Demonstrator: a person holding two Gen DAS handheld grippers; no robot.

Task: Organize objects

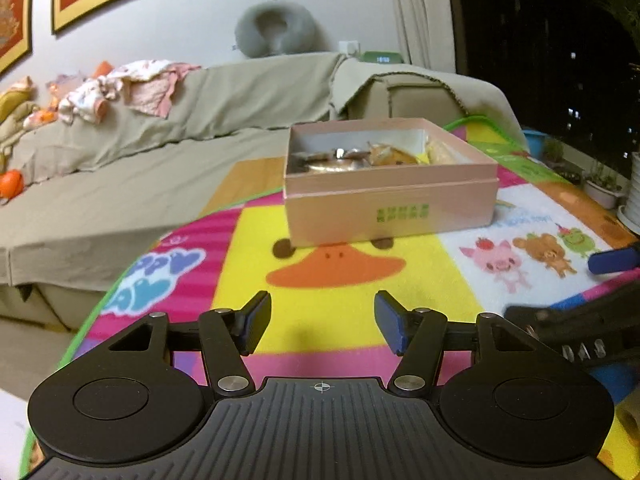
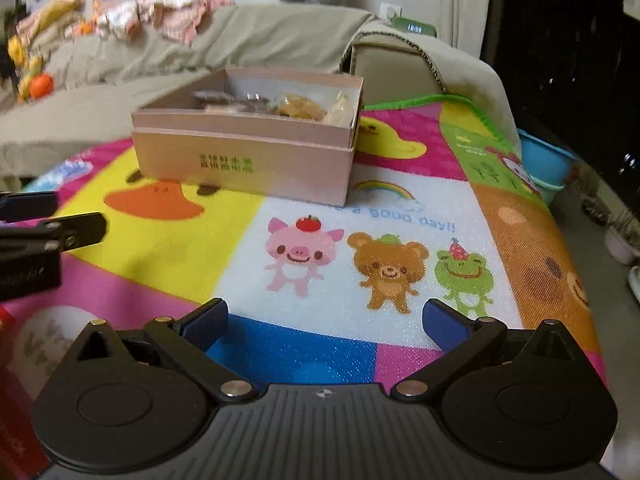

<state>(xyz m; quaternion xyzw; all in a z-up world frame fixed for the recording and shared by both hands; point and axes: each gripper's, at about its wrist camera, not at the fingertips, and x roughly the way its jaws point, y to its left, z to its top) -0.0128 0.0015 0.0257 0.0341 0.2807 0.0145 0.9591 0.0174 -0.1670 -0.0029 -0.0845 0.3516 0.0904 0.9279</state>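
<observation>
An open pink box (image 1: 392, 208) (image 2: 240, 160) stands on a colourful cartoon play mat (image 1: 340, 320) (image 2: 320, 240). Several small items (image 1: 360, 156) (image 2: 280, 106), some like wrapped snacks, lie inside it. My left gripper (image 1: 322, 308) hovers over the mat's yellow patch in front of the box, open, with nothing between its fingers. My right gripper (image 2: 326, 312) hangs over the blue and white patches to the box's front right, jaws wide open and empty. Each gripper shows at the edge of the other's view: the right one's blue pad (image 1: 612, 262), the left one's black finger (image 2: 60, 232).
A sofa under an olive cover (image 1: 200, 120) runs behind the mat, with clothes (image 1: 132, 88) piled on it, a grey neck pillow (image 1: 266, 28) and an orange toy (image 1: 10, 184). A blue basin (image 2: 544, 160) and plant pots (image 1: 604, 188) stand off the mat's right edge.
</observation>
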